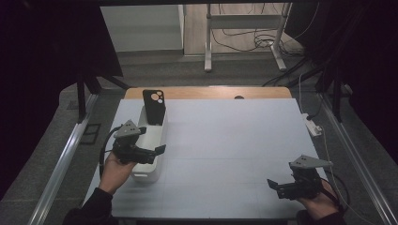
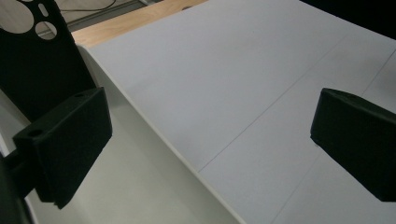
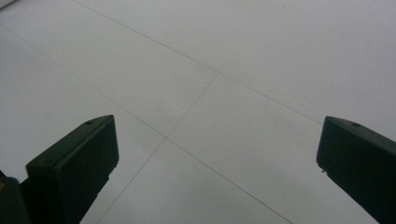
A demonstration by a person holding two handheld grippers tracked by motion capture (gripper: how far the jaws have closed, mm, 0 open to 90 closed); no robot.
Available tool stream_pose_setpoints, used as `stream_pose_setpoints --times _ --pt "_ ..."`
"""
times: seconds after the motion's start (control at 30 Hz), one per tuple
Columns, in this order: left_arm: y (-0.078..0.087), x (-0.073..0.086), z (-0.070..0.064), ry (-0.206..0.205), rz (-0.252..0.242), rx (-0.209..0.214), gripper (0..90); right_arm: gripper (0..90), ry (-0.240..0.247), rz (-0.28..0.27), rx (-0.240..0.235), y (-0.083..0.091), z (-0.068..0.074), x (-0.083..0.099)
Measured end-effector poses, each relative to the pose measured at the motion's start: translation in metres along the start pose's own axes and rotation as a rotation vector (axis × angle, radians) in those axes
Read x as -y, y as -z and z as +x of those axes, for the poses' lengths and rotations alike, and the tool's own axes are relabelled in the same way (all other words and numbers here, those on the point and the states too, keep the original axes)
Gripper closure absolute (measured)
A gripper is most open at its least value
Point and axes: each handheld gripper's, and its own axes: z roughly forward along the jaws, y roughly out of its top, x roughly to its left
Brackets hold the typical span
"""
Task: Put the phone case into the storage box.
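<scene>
The left gripper (image 1: pixel 157 152) hovers level over the white bin (image 1: pixel 151 140) holding a phone case (image 1: pixel 154 107), jaws wide apart; the right gripper (image 1: pixel 276 186) rests low at the worktop's (image 1: pixel 225 140) near right, jaws likewise spread.

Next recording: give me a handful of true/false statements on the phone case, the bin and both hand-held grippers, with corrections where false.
1. The black phone case stands upright at the far end of the white bin. True.
2. The left hand-held gripper is shut on the case. False: its jaws are open, above the bin's near part, apart from the case.
3. The right hand-held gripper holds a phone. False: it is open and holds nothing, over the bare white table.
4. The bin sits at the table's left side. True.
</scene>
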Motion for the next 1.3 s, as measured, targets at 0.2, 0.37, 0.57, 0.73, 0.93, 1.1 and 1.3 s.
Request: stream_pose_setpoints --times 0.2,0.37,0.57,0.73,0.93,1.1,1.3 --pt "0.007 0.006 -0.004 0.003 -0.004 -0.008 0.0 0.0 0.005 0.003 -0.002 0.000 0.000 0.000" --pt "0.013 0.012 -0.006 0.008 -0.009 -0.014 0.0 0.0 0.006 0.004 -0.003 0.000 0.000 0.000" --pt "0.021 0.018 -0.009 0.011 -0.015 -0.027 0.0 0.0 0.009 0.005 -0.004 0.000 0.000 0.000" --pt "0.027 0.024 -0.011 0.019 -0.025 -0.041 0.0 0.0 0.008 0.008 -0.005 0.000 0.000 0.000" --pt "0.035 0.032 -0.012 0.034 -0.035 -0.048 0.0 0.0 0.013 0.012 -0.006 -0.001 0.001 0.000" --pt "0.041 0.039 -0.012 0.047 -0.044 -0.054 0.0 0.0 0.017 0.015 -0.007 -0.002 0.001 0.000" --pt "0.046 0.045 -0.013 0.050 -0.048 -0.064 0.0 0.0 0.017 0.017 -0.008 -0.002 0.002 0.000"
